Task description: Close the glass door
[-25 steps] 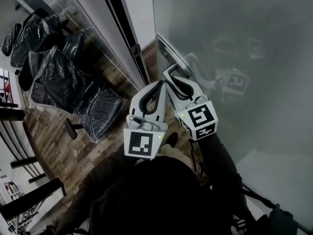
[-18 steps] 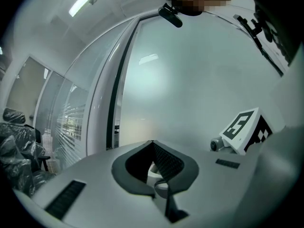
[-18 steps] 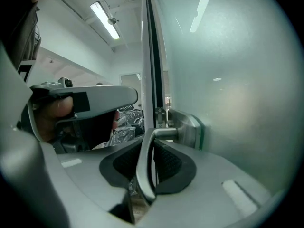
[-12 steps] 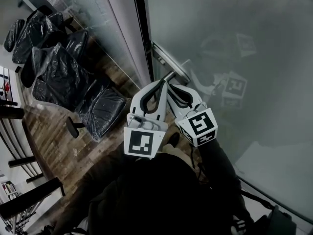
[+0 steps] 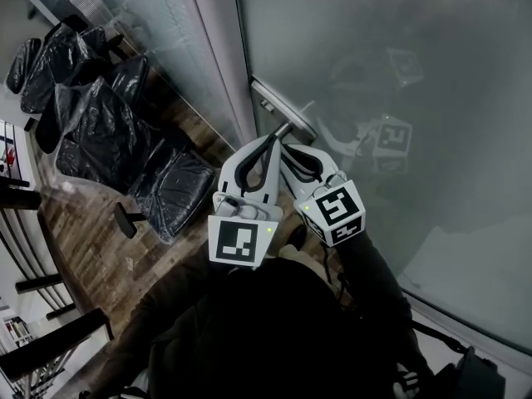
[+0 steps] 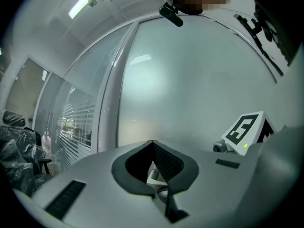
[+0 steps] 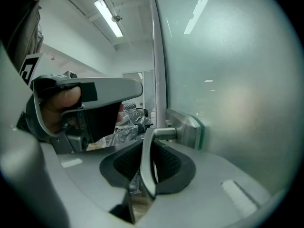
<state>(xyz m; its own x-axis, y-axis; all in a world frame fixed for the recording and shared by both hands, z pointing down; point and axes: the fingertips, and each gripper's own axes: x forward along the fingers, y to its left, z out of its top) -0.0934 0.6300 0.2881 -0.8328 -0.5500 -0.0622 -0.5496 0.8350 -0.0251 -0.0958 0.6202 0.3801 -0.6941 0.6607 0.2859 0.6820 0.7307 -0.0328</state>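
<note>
The frosted glass door (image 5: 399, 98) fills the right of the head view, its left edge close against the pale frame post (image 5: 218, 48). Its metal handle plate (image 5: 283, 109) carries a lever (image 5: 281, 130). My right gripper (image 5: 288, 150) is shut on that lever; in the right gripper view the lever (image 7: 147, 160) stands between the jaws of the right gripper (image 7: 147, 170), with the plate (image 7: 186, 126) just beyond. My left gripper (image 5: 270, 140) hangs beside it, to the left, jaws shut. In the left gripper view the left gripper (image 6: 152, 142) has its tips together, facing the glass (image 6: 190, 80).
Several chairs wrapped in black plastic (image 5: 100, 131) stand on the wooden floor (image 5: 100, 256) at the left. A glass partition with blinds (image 5: 158, 32) runs along behind them. The person's dark clothing (image 5: 274, 331) fills the bottom of the head view.
The door has swung toward the frame post and the dark gap at its left edge has closed up. Both grippers moved with the handle, the right one still on the lever.
</note>
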